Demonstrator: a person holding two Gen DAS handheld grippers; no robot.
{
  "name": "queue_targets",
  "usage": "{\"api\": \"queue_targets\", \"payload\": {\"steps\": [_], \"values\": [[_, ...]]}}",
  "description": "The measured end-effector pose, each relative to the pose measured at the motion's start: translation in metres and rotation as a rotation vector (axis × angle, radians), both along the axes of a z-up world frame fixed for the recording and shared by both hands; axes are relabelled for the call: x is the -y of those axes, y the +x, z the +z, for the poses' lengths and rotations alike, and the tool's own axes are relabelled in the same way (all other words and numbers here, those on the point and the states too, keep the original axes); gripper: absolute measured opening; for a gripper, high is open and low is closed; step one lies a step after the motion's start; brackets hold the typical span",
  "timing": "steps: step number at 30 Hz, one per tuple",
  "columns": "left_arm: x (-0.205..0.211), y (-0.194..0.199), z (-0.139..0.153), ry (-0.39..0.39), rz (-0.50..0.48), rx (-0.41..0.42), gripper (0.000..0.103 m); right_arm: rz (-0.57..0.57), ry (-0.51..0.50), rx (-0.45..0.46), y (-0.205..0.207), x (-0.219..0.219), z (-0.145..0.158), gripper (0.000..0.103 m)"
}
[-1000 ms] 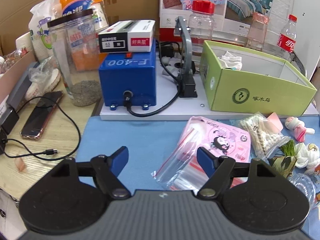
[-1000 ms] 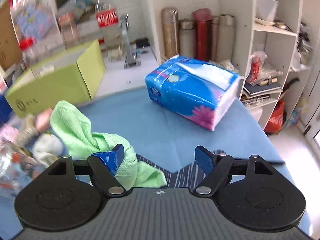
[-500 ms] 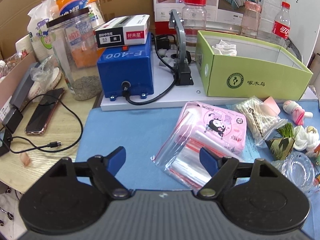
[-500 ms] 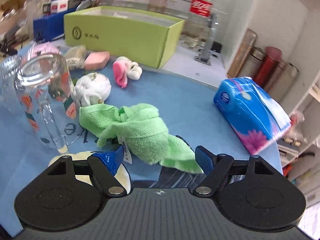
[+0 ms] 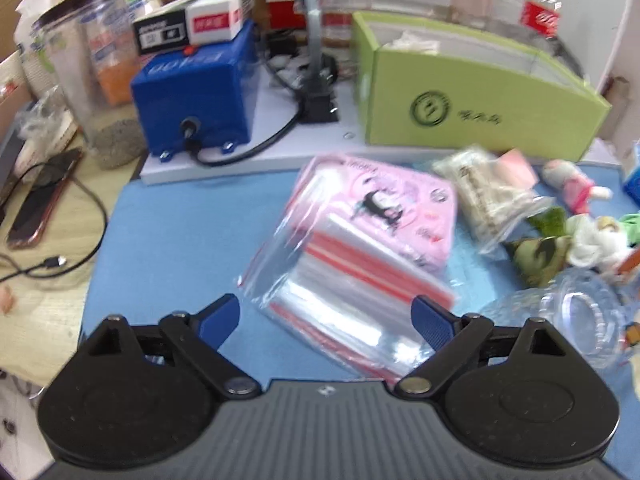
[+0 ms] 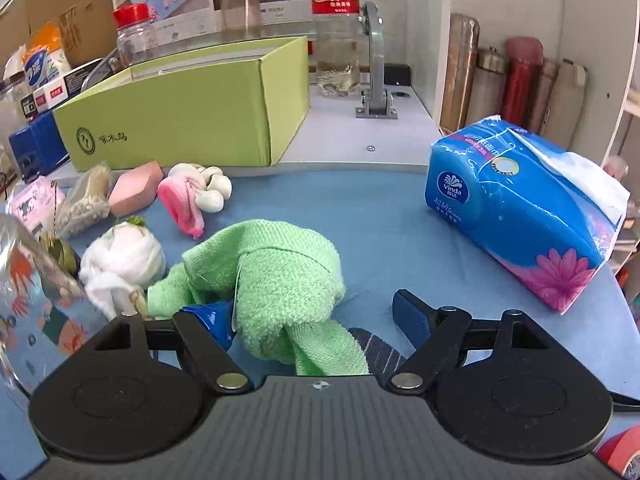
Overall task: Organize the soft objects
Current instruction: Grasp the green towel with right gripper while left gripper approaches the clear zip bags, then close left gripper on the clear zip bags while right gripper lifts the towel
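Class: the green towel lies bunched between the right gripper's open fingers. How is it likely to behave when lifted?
The green towel lies crumpled in loose folds, so it will probably sag and trail rather than hold shape. Its terry weave looks grippy, so it is unlikely to slip. It seems light, and the right gripper may catch only one fold.

Blue mat [image 6: 380,216] carries green towel [image 6: 276,276], tissue pack [image 6: 520,208], zip bags [image 5: 352,276]
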State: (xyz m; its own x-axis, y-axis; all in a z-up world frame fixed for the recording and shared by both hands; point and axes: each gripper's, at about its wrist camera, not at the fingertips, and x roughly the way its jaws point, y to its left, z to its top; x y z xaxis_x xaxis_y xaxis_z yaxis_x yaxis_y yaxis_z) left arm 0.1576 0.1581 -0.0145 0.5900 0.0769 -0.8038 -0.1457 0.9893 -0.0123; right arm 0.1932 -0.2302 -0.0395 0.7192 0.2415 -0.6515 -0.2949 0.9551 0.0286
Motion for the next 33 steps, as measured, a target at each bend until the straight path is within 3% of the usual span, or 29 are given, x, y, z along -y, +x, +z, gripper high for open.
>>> {"api": "queue_targets", "payload": {"steps": [3, 7, 13, 24, 26, 30, 33], "values": [[-0.01, 0.0, 0.001, -0.119, 0.127, 0.026, 0.093, -0.008, 0.015, 0.021, -0.003, 0.001, -0.002, 0.067], [-0.006, 0.006, 0.001, -0.219, 0.171, 0.049, 0.093, -0.009, 0.008, 0.024, 0.002, 0.001, -0.001, 0.069], [0.002, 0.013, -0.012, -0.147, 0.192, 0.033, 0.093, -0.009, 0.01, 0.028, 0.002, 0.001, -0.003, 0.069], [-0.031, -0.035, -0.011, 0.013, 0.04, -0.032, 0.093, -0.014, -0.008, 0.004, 0.001, -0.002, -0.002, 0.07], [-0.037, -0.042, -0.007, 0.011, 0.071, -0.022, 0.093, 0.001, -0.03, 0.004, -0.003, -0.005, -0.002, 0.07], [-0.038, -0.034, -0.013, -0.101, 0.144, 0.001, 0.093, 0.01, -0.022, -0.001, 0.0, -0.006, -0.002, 0.072], [-0.022, -0.028, -0.02, 0.035, 0.186, 0.026, 0.095, 0.043, 0.003, -0.011, 0.005, -0.008, 0.0, 0.071]]}}
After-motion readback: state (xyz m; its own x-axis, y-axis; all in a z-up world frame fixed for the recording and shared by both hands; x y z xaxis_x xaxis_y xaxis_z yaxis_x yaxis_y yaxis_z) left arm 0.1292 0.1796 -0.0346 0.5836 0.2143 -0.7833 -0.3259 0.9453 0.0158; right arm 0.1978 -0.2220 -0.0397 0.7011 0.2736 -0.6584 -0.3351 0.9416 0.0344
